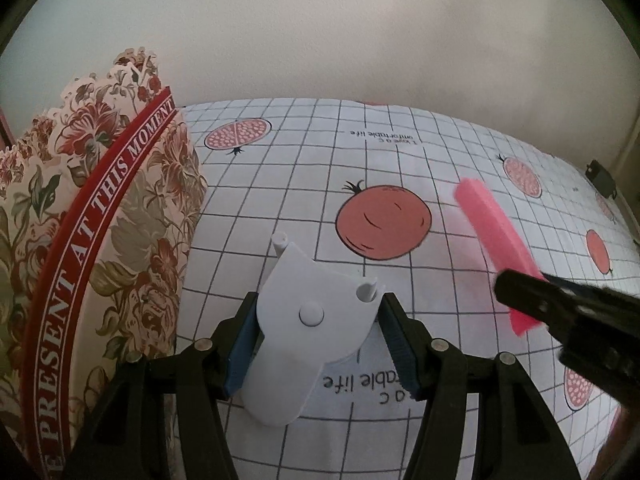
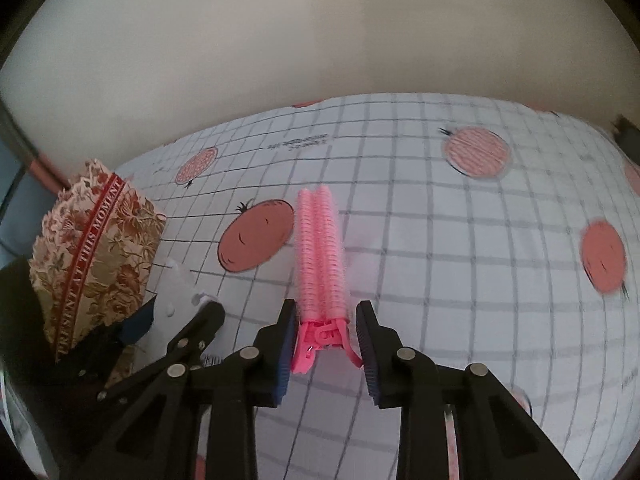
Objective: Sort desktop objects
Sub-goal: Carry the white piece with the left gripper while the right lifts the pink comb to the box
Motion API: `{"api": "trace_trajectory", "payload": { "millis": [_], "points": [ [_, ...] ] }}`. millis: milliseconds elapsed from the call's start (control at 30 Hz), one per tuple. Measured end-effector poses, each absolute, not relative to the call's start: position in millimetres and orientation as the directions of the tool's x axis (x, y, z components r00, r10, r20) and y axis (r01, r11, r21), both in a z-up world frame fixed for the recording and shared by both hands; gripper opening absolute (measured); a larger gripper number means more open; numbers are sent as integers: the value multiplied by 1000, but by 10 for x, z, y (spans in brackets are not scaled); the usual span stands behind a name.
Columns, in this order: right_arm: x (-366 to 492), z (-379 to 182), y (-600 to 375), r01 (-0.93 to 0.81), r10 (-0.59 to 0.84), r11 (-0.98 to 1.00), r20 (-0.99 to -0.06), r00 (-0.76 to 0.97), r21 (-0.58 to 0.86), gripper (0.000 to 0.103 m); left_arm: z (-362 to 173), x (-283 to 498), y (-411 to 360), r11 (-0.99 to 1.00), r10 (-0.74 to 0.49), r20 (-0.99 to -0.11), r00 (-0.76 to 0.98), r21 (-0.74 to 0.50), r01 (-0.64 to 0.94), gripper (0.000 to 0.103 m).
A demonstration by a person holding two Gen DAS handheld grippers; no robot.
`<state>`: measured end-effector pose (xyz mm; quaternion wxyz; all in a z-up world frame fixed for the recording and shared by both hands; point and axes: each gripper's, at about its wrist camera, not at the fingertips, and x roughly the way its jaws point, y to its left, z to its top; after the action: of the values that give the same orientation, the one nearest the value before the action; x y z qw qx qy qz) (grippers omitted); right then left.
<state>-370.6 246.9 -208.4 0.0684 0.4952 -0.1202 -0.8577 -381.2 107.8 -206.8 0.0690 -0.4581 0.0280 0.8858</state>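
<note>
Pink, fuzzy hair-roller clip [image 2: 320, 256]: light and soft along its length, stiff only at the plastic hinge, where your right gripper [image 2: 326, 344] pinches it above the checked tablecloth [image 2: 440, 240]. Its long axis points away from you. Your left gripper [image 1: 320, 332] clamps a white plastic part [image 1: 304, 320] beside the floral paper box [image 1: 100, 240].

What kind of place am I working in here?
Probably a home tabletop: a gridded tablecloth printed with pomegranates, a floral paper box at the left, a plain wall behind.
</note>
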Motion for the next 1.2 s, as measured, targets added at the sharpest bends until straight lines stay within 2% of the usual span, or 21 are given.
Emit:
{"api": "trace_trajectory", "payload": {
  "millis": [267,400,567,700,867,1200],
  "points": [
    [-3256,-1930,2739,-151,-274,-900,-801,-532,409,32,-2041,-3698,1202,-982,113,-858,-502,-18,-190,60],
    [-3102,-1755,2841,-171,-283,-881,-782,-555,441,32,-2022,-3599,1204,-978,166,-876,-454,-86,-191,60],
    [-2863,-1470,2931,-180,-244,-887,-762,-599,425,32,-1965,-3491,1144,-972,235,-883,-407,-202,-121,60],
    [-2733,-1264,2963,-170,-215,-897,-737,-641,409,32,-1762,-3384,1070,-957,286,-860,-423,-274,-89,60],
    [-2596,-1054,2977,-161,-205,-896,-708,-675,413,32,-1417,-3270,1026,-961,273,-831,-484,-258,-99,60],
    [-2357,-590,3099,-137,-175,-891,-605,-777,433,32,-626,-2980,1056,-947,319,-718,-618,-267,-179,60]
  ]
}}
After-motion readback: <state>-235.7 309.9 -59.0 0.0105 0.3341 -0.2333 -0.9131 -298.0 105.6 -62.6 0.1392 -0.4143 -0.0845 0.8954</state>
